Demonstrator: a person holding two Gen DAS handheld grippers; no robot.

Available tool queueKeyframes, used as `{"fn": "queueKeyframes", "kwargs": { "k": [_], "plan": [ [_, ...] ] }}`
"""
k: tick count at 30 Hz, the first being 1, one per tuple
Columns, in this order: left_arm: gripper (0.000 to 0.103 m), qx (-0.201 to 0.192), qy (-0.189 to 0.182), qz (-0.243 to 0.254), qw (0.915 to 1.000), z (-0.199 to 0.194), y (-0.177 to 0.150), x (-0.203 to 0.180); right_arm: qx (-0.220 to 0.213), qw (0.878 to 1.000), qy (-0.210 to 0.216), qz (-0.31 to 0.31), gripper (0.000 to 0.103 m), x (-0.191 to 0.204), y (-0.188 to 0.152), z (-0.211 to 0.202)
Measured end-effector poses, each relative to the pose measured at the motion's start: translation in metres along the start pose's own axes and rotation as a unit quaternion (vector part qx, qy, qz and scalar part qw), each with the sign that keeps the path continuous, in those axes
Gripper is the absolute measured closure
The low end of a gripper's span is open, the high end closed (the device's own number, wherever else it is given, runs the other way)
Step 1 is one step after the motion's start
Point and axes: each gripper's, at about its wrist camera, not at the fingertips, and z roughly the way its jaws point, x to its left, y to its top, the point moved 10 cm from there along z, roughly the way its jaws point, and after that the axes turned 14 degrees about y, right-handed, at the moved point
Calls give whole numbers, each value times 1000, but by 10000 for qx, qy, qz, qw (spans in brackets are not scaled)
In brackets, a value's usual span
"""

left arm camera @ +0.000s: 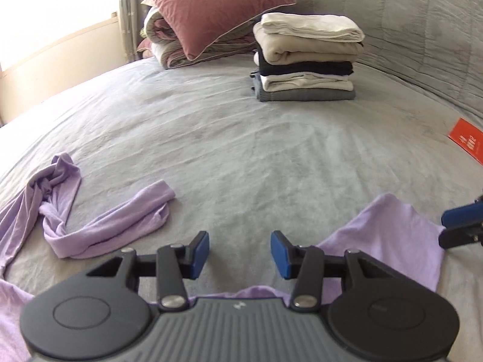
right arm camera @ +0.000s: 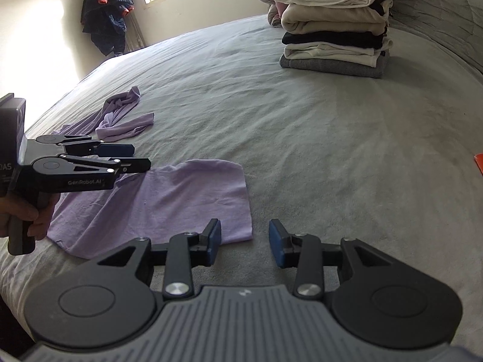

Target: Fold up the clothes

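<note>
A lilac long-sleeved garment lies on the grey bed, its body (right arm camera: pixel 166 205) spread flat and its sleeve (right arm camera: pixel 123 120) bunched and twisted further off. My right gripper (right arm camera: pixel 244 241) stands open above the body's near right corner, and nothing is pressed between its pads. My left gripper (left arm camera: pixel 240 253) is open too and hovers over the garment's body (left arm camera: pixel 392 235), with the crumpled sleeve (left arm camera: pixel 105 226) to its left. A hand (right arm camera: pixel 30 211) holds the left gripper (right arm camera: pixel 135 157) over the garment's left side. The right gripper (left arm camera: pixel 462 223) shows at the left wrist view's right edge.
A stack of folded clothes (left arm camera: pixel 305 57) stands at the back of the bed next to a pink pillow (left arm camera: pixel 208 9) and a rolled quilt. An orange card (left arm camera: pixel 466 141) lies at the right. A dark jacket (right arm camera: pixel 107 12) hangs by the window.
</note>
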Motion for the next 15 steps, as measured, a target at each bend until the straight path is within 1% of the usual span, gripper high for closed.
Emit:
{"fn": "queueKeyframes", "kwargs": {
  "k": [1, 3, 5, 8, 15],
  "plan": [
    [57, 51, -47, -141, 9999, 1, 3, 1, -6, 10000, 53, 32, 63, 1, 0, 0],
    [56, 127, -325, -345, 9988, -1, 9, -5, -15, 9999, 135, 99, 63, 2, -1, 0],
    [55, 178, -751, -425, 9961, -6, 14, -17, -19, 9997, 198, 172, 63, 3, -1, 1],
    [51, 306, -1427, -437, 9883, -12, 18, -42, -29, 9992, 277, 304, 63, 0, -2, 3],
    [50, 494, -2012, 13, 9783, -7, 24, -83, -207, 9950, 566, 800, 63, -8, -2, 1]
  ]
}}
